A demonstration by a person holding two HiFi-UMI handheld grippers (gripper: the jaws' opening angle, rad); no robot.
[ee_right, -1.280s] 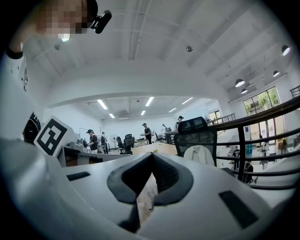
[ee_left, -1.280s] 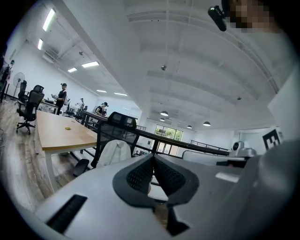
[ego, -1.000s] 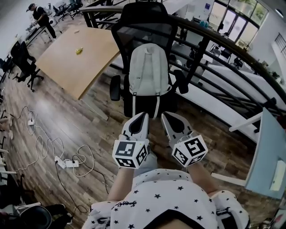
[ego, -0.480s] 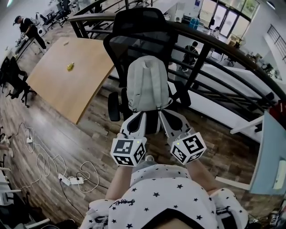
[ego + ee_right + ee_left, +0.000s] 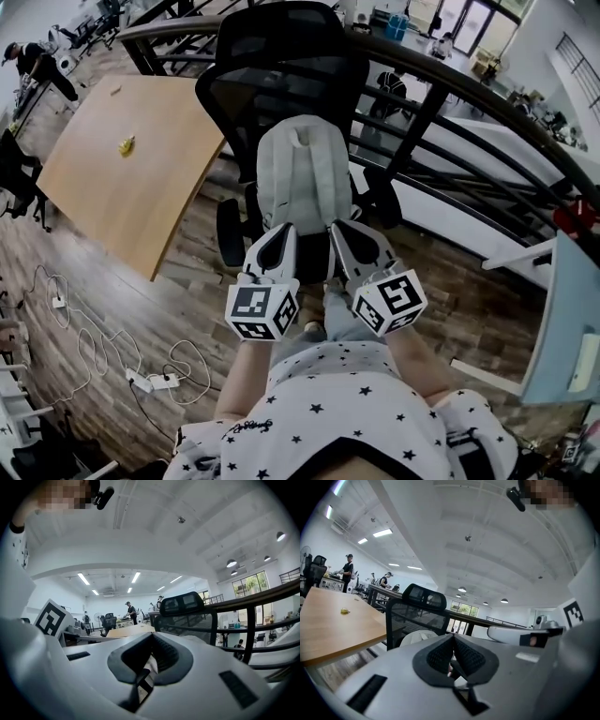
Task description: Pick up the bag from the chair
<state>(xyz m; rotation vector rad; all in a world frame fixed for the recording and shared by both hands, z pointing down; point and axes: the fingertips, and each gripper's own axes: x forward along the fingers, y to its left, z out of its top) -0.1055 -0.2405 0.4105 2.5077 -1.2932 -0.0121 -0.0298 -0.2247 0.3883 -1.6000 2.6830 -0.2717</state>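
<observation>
We see the bag (image 5: 302,173), a light grey backpack, standing upright on the seat of the black office chair (image 5: 281,66), its back against the mesh backrest and its top handle just under the headrest. The chair stands on the wooden floor (image 5: 141,291) with its back to a black railing (image 5: 441,103).

Just below the bag's bottom edge we have both tools side by side. The left gripper (image 5: 283,230) points its tip at the bag's lower left corner and the right gripper (image 5: 338,228) at its lower right corner. From the head view we cannot tell whether either tip touches the fabric. In the left gripper view its jaws are pressed together at the tip with nothing between them, and a pale curve of the bag (image 5: 418,637) shows past them under the headrest (image 5: 423,596). In the right gripper view those jaws are likewise closed and empty, with the headrest (image 5: 183,603) beyond.

To the left of the chair we see a wooden table (image 5: 103,197) with a small yellow object (image 5: 125,145) lying on it. Nearer us, white cables and a power strip (image 5: 148,379) sprawl over the floor, and a star-printed shirt (image 5: 347,412) fills the bottom of the head view
</observation>
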